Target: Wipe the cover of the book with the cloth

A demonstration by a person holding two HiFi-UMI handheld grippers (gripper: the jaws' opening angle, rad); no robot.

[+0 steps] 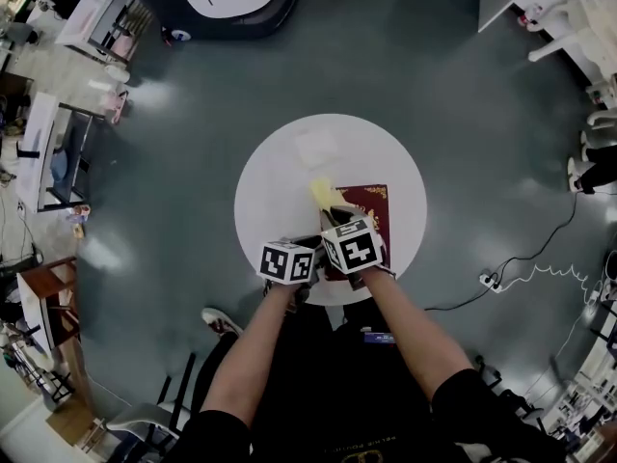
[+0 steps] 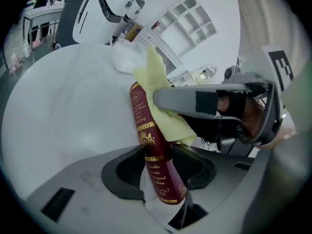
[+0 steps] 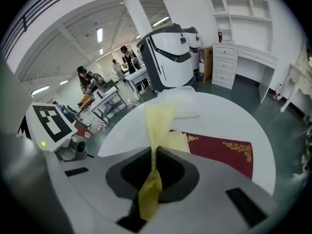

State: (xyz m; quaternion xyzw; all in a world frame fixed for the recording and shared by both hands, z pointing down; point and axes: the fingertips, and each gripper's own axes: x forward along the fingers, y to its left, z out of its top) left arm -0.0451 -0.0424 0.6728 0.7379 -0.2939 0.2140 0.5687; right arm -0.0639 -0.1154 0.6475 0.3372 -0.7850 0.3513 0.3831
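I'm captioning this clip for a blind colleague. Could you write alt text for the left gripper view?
The left gripper is clamped on the spine of a dark red, gold-lettered hardcover book on a round white table. The right gripper, at right, holds a pale yellow cloth against the book.

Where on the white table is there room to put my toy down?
The table is bare on its left, from rim to book. A thin strip right of the book is free too. Crowded at the near edge: the left gripper holds the book, the right gripper the cloth.
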